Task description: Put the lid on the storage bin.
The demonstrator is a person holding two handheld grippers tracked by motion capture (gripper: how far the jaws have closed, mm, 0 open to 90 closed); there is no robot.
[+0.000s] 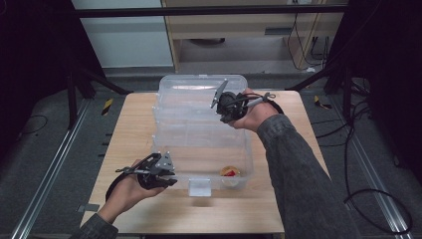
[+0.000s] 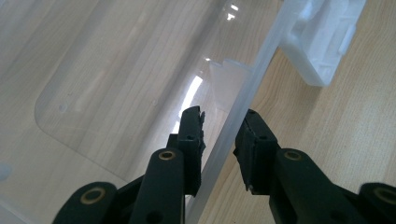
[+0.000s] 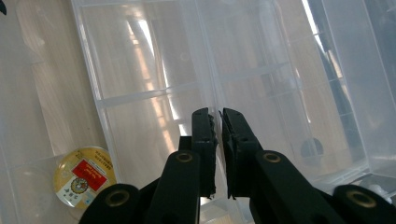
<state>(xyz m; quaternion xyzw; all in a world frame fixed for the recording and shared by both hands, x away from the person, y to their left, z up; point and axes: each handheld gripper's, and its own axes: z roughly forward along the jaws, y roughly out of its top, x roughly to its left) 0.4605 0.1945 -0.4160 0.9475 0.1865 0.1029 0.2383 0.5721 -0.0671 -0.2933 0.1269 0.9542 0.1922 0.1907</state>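
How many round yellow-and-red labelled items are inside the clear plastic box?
1. The round labelled item lies in the near right corner of the clear box, close to the front latch. Reflections on the plastic could hide others.

A clear, glossy plastic storage box [image 1: 201,132] with smooth see-through walls sits on a pale wooden bench [image 1: 134,124] with a matt, fine-grained surface. Inside lies a small round tin [image 3: 84,182] with a shiny gold and red printed label. The gripper fingers [image 2: 191,140] are matt black plastic.
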